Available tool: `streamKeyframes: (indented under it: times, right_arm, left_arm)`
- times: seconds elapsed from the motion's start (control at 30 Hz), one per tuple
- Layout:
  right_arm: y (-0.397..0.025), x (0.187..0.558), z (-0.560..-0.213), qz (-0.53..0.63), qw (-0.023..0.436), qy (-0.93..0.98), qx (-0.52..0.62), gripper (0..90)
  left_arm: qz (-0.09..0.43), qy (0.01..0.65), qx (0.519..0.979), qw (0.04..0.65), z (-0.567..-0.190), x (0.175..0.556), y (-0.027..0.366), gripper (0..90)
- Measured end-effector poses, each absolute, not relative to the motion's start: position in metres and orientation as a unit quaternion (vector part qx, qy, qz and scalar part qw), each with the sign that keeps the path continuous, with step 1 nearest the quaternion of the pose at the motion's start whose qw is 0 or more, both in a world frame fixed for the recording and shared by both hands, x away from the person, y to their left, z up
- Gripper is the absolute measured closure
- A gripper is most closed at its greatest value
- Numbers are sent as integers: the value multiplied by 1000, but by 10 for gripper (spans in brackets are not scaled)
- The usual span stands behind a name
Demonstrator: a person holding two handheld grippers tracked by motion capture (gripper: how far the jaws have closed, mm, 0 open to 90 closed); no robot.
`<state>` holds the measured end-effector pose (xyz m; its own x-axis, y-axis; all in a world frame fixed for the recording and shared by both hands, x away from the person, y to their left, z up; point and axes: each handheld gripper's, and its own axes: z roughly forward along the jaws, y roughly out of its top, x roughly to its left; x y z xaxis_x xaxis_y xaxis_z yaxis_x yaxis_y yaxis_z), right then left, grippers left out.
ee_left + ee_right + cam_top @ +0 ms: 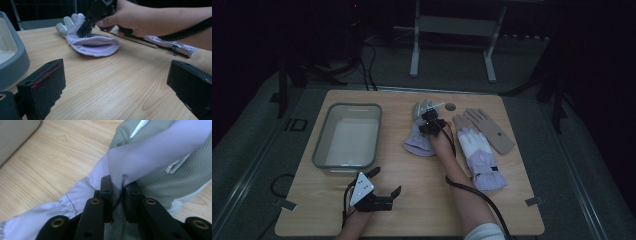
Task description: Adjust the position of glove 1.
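A lilac and grey glove (pixel 419 135) lies near the table's middle, cuff toward me, fingers pointing away. My right gripper (pixel 430 123) sits on top of it, shut on a pinched fold of its lilac fabric (pixel 117 185). In the left gripper view that glove (pixel 93 45) lies ahead with its open cuff facing me and the right hand above it. My left gripper (pixel 384 182) rests low near the table's front edge, open, with bare wood between its jaws (pixel 112 87).
A grey tub (pixel 348 137) stands at the left of the table, just beyond my left gripper. A second lilac and white glove (pixel 479 155) and a tan glove (pixel 489 131) lie to the right. A small dark disc (pixel 450 106) sits near the far edge.
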<state>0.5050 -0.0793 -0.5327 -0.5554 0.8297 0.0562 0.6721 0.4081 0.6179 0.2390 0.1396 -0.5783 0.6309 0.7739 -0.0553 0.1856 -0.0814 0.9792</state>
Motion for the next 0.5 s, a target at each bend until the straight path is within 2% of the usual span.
streamKeyframes:
  times: [0.27, 0.43, 0.5]
  right_arm:
    - [-89, 491, -511, 321, 121, 834, 433, 812]
    - [-96, 467, -497, 338, 134, 841, 400, 813]
    - [-101, 457, -493, 350, 126, 840, 396, 812]
  left_arm:
    - [253, 348, 691, 581, -578, 239, 140, 22]
    - [253, 348, 691, 581, -578, 239, 140, 22]
    - [253, 348, 691, 581, -578, 239, 139, 22]
